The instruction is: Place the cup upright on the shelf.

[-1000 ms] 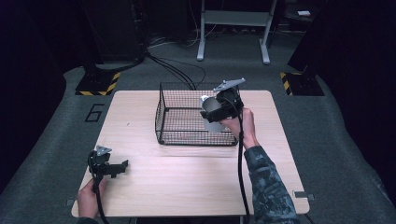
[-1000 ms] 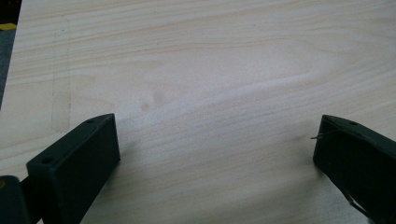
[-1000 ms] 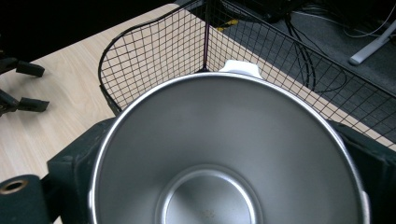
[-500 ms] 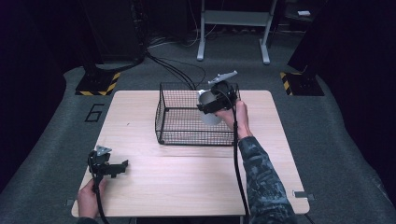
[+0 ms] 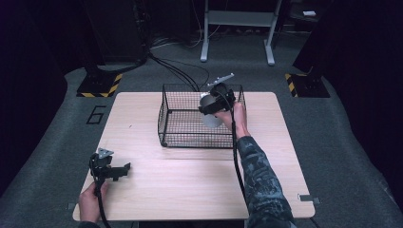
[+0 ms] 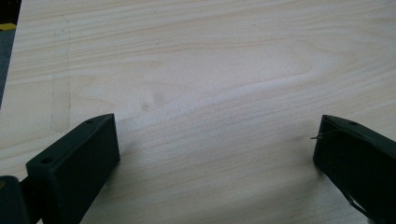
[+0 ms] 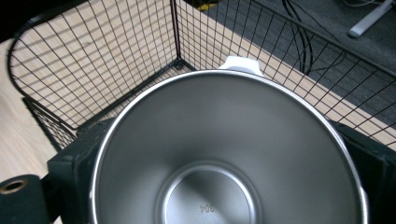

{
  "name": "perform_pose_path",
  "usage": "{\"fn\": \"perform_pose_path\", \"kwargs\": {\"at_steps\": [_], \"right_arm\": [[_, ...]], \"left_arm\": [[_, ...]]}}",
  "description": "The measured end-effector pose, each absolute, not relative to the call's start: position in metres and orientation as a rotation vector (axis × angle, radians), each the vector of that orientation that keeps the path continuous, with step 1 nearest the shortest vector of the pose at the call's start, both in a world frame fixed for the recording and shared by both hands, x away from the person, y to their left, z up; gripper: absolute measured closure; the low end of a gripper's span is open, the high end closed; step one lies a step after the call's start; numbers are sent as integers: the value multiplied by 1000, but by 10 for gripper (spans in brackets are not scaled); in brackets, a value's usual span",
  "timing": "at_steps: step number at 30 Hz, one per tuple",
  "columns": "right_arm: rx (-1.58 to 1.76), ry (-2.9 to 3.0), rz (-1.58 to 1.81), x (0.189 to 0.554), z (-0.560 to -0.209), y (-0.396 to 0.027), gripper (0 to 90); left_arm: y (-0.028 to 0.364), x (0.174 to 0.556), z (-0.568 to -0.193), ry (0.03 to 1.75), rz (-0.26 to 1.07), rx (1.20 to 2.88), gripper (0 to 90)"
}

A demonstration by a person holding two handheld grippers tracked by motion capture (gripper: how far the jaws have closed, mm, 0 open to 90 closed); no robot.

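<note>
A pale, fine-grained wooden counter (image 5: 190, 190) carries a rectangular black wire-mesh basket (image 5: 183, 124) toward its 12 o'clock edge. Over the basket's 3 o'clock side, the right gripper (image 5: 212, 110) has its fingers clenched on a smooth, round brushed-steel cup (image 7: 229, 154) with a white tab at its rim. The left gripper (image 5: 124, 169) rests near the counter's 7 o'clock corner, its blocky black fingers spread wide over bare wood.

Tabletop (image 6: 201, 56): pale wood, smooth and matt, with fine grain lines.
Basket (image 5: 183, 121): thin black wire mesh, matt.
Cup (image 7: 229, 154): brushed steel, satin sheen inside, bright polished rim.
Left tongs (image 6: 210, 154): black plastic, matt.
Floor (image 5: 57, 114): grey carpet, rough-looking.
Sleeve (image 5: 259, 180): patterned cloth.
</note>
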State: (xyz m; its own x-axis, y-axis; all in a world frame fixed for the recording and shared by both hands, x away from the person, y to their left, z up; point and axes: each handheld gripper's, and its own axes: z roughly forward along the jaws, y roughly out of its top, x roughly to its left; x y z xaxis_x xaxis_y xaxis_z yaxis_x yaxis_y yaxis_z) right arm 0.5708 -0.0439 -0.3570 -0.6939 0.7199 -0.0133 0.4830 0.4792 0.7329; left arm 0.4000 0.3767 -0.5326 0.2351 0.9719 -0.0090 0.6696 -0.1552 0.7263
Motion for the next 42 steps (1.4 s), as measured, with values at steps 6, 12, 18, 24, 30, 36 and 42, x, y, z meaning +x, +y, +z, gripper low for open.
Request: {"fn": "perform_pose_path", "kwargs": {"at_steps": [6,12,18,24,30,36,42], "right_arm": [[1015,2425,1017,578,-364,-39,55],[1032,2439,983,585,-372,-37,55],[1072,2433,955,593,-381,-36,55],[1077,2444,933,597,-388,-32,55],[1092,2454,908,602,-395,-31,55],[1112,2474,879,608,-406,-26,55],[1151,2489,833,611,-412,-23,54]], "left_arm": [[377,400,-533,1500,637,1902,3],[377,400,-533,1499,637,1903,3],[377,400,-533,1499,637,1903,3],[377,400,-533,1500,637,1901,2],[377,400,-533,1499,637,1901,2],[377,400,-533,1501,637,1898,2],[377,400,-533,1501,635,1898,2]]}}
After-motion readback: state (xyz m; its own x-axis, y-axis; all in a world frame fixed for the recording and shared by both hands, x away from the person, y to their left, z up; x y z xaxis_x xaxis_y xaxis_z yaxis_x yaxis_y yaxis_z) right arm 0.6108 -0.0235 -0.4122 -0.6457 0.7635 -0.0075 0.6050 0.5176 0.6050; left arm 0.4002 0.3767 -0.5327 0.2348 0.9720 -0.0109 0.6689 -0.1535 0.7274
